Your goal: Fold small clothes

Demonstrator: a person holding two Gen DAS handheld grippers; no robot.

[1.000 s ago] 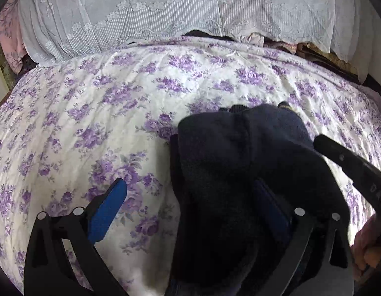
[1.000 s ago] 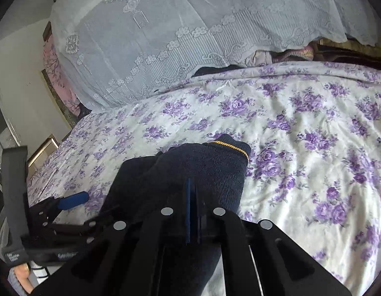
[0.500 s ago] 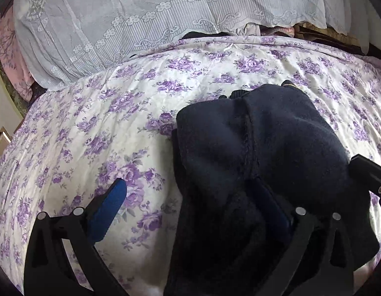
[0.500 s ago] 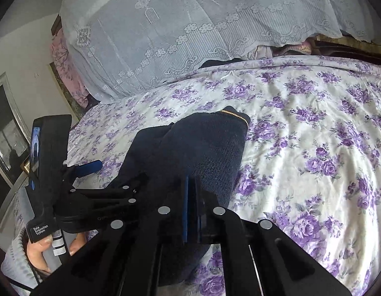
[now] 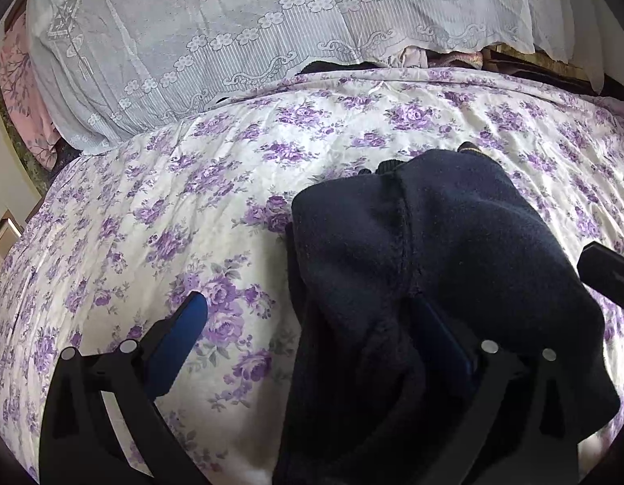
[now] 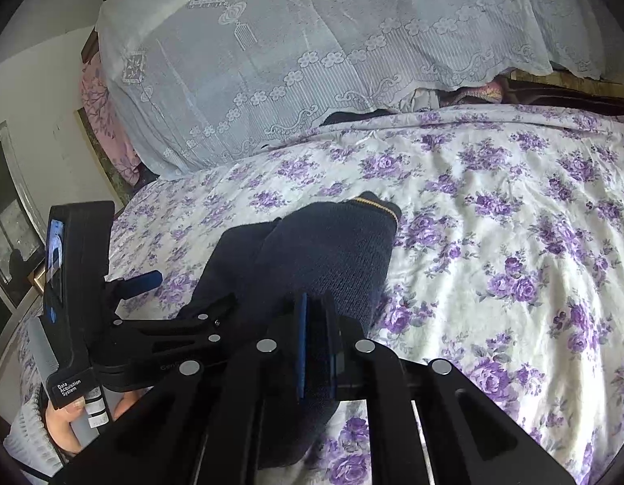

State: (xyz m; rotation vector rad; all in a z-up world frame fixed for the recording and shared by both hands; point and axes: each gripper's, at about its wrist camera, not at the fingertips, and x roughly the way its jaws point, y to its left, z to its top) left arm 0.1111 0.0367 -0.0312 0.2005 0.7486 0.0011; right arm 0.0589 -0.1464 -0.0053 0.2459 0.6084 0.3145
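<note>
The only writing that can be read is a white label on the body of the left hand-held gripper (image 6: 182,283), seen from the right wrist view, which says "Data Acquisition System"; a smaller label below it is too blurred to read, and faint embossed letters on its black arm cannot be made out. There are two hand-held grippers, each with blue pads on black fingers. The left hand-held gripper stands wide apart: its left blue pad (image 5: 178,341) hangs free above the bedsheet (image 5: 158,218), while its right finger is tucked under and draped by the garment (image 5: 433,250), so nothing is pinched between them. The right hand-held gripper (image 6: 316,347) has its two pads pressed together on a fold of that same garment (image 6: 312,250). There is one piece of clothing, a dark navy knitted item lying on the bed in front of both tools, bunched and partly doubled over, with a thin gold line along the ribbed edge (image 6: 372,204) at its far end. A person's hand (image 6: 65,424) grips the left tool's handle. The sheet is white with purple roses. Behind it a single white lace cover (image 6: 312,48) drapes over a pile, with a pink floral cloth (image 6: 97,121) at the left.
</note>
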